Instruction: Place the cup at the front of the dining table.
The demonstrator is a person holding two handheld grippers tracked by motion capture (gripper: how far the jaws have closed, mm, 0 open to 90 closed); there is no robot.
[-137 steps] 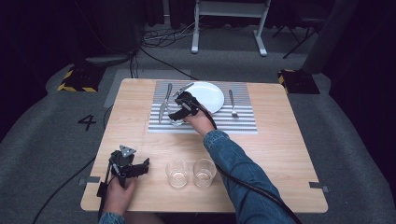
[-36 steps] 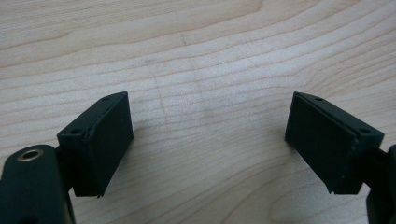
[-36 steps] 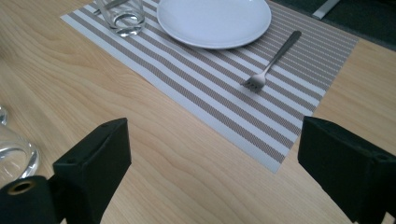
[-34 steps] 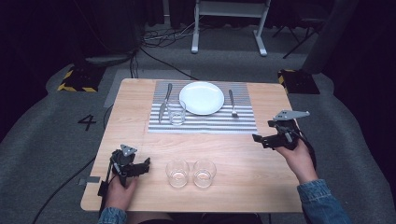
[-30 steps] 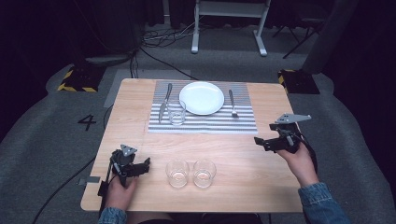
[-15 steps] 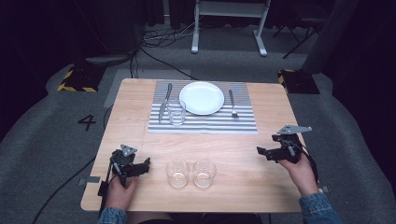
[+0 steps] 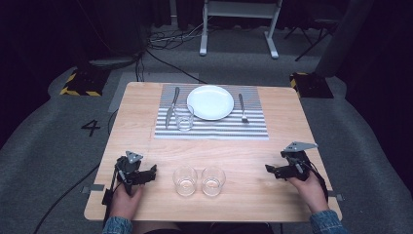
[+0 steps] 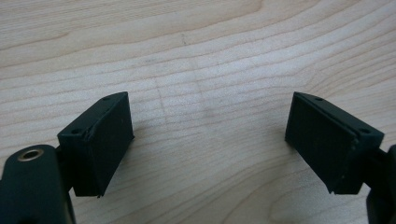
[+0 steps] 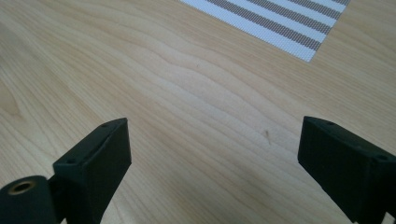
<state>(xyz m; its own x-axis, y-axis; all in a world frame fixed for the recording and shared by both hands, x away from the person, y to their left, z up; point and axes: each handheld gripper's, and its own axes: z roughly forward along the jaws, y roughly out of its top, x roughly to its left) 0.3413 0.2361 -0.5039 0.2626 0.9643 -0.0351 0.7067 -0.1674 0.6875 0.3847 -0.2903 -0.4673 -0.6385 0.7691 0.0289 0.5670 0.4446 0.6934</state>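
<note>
Wooden table [image 7: 292, 122] carried a striped placemat [image 7: 214, 127] at its far middle. On the mat: a white plate [image 7: 210, 102] at centre, a knife [image 7: 171, 106] along its left side, a fork [image 7: 242, 108] along its right. One clear glass [image 7: 184, 117] stood on the mat just in front of the plate's left edge, beside the knife. Two more clear glasses sat on bare wood near the front edge, side by side, nearly touching: the left one [image 7: 185, 181] and the right one [image 7: 213, 180].

Left gripper [image 7: 148, 173] rested low at the front-left corner of the table, held in the person's left hand [image 7: 124, 200], pointing toward the pair of glasses but apart from them. In the left gripper view its jaws were spread wide over bare wood, nothing between them.

Right gripper [image 7: 270, 170] sat near the front-right edge, held in the right hand [image 7: 307, 187], well apart from the glasses. In the right gripper view its jaws were likewise spread wide and empty, over bare wood, with a corner of the placemat [image 9: 280, 23] visible ahead.
</note>
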